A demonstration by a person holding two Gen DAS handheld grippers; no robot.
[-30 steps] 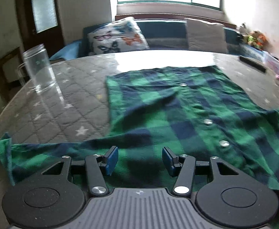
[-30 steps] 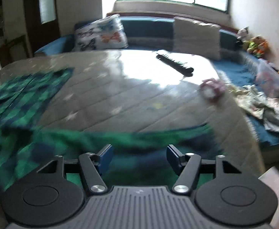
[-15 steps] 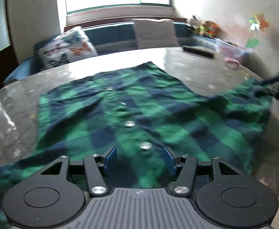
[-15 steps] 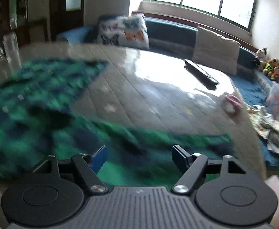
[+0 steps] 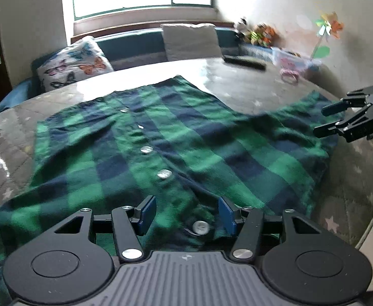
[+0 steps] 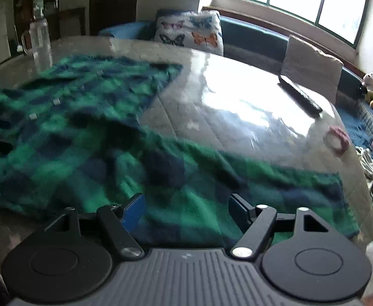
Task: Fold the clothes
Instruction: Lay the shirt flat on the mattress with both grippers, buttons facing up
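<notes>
While green-and-navy checked button shirt (image 5: 176, 137) lies spread flat on grey quilted table (image 5: 237, 94), left gripper (image 5: 187, 213) and right gripper (image 6: 186, 207) hover over hem, fingers wide, holding nothing, probably choosing fold grasp.

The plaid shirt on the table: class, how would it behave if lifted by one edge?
The plaid shirt would probably drape and sag, since it lies limp and wrinkled. Its sleeve, spread sideways, would likely trail behind. It looks light, though thick and fleecy.

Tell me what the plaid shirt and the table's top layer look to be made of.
Plaid shirt: soft, matte, fuzzy-looking cloth, probably flannel or fleece; it drapes and wrinkles. Its buttons look shiny, metal or plastic. Table: quilted star-print fabric under a glossy clear sheet, likely plastic, given the window glare.
</notes>
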